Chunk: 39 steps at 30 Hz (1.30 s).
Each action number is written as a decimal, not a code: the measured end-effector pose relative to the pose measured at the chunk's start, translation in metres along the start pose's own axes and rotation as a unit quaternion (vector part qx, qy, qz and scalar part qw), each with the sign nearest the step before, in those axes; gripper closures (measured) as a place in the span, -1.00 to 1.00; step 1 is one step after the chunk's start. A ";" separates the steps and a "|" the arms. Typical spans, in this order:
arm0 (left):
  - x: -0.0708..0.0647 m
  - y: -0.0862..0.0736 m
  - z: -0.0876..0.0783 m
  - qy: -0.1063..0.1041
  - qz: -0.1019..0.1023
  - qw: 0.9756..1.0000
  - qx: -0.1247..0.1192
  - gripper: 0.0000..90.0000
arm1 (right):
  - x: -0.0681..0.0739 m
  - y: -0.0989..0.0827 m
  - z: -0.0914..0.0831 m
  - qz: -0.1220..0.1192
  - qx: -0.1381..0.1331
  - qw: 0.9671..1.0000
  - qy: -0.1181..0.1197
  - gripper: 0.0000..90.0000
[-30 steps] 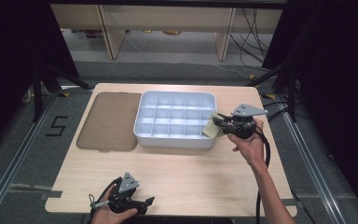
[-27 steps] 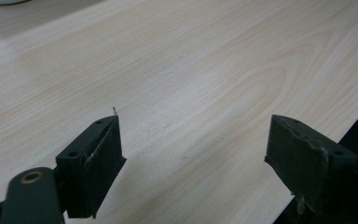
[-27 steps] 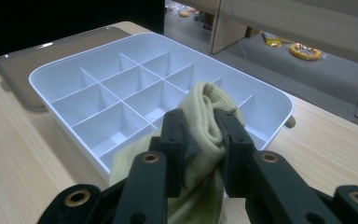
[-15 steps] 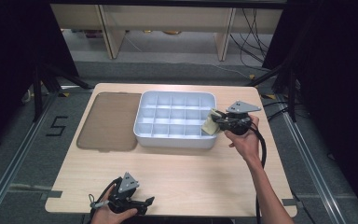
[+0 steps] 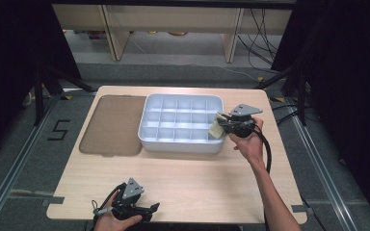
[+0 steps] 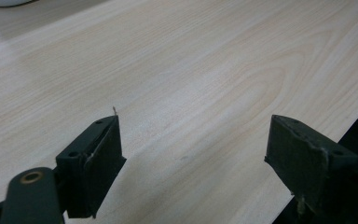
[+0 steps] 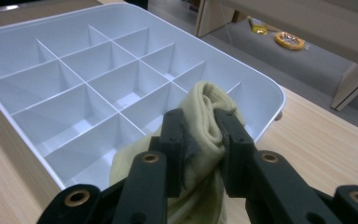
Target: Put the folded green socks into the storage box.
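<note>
Mid-carry, judging by the pose: pale yellow cloth pinched between the closed jaws of the right gripper, held over the right-hand near corner of the white divided tray. Same cloth bunched and hanging at the tray's right rim, above the nearest compartments, not yet down in one. Next move, by the look of it: lower into a single cell, then release. Calls for picking one compartment and keeping the loose folds clear of the thin dividers, since soft fabric could drape across two cells or catch on the rim.

Left gripper parked well away from the tray, at the near edge of the bench, jaws spread wide over bare wood, holding nothing.

Open room: plenty of bare bench between tray and left gripper, and a strip to the right of the tray under the right hand. Brown lid or mat lying flat just left of the tray, touching or nearly so. Bench edge close behind the tray's far wall; floor and cables beyond.
</note>
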State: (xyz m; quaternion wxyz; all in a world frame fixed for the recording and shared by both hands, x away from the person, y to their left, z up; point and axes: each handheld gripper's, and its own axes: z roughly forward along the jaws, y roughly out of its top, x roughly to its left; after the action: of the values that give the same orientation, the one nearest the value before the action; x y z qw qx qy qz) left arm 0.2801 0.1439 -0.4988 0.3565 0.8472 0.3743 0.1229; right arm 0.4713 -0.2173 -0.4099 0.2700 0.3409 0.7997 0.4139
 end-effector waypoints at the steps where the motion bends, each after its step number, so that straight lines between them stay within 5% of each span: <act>1: 0.000 0.000 0.000 -0.003 -0.008 1.000 0.002 -0.61 | 0.001 0.000 0.002 0.001 -0.002 1.000 -0.004 0.65; 9: 0.001 0.000 -0.001 0.001 -0.006 1.000 0.009 -0.61 | 0.003 -0.005 0.011 -0.008 0.018 1.000 -0.003 0.65; 10: -0.003 0.000 0.002 0.003 -0.030 0.999 -0.014 -0.61 | 0.003 -0.006 0.012 -0.015 0.017 1.000 -0.003 0.65; 19: -0.002 0.000 0.000 -0.001 -0.018 1.000 -0.007 -0.61 | 0.009 -0.008 0.018 -0.041 0.040 0.998 -0.017 0.65; 27: -0.004 0.000 0.002 0.000 -0.021 1.000 -0.018 -0.61 | 0.017 -0.009 0.026 -0.092 0.061 0.993 -0.036 0.65; 39: -0.003 0.000 0.000 -0.003 -0.011 1.000 -0.009 -0.61 | 0.023 -0.020 0.037 -0.072 0.089 0.993 -0.008 0.65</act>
State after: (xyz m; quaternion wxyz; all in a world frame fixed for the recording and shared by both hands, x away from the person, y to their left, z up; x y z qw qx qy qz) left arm 0.2782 0.1416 -0.4983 0.3667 0.8398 0.3819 0.1201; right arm 0.4767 -0.1901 -0.4489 0.2741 0.3087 0.8537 0.3175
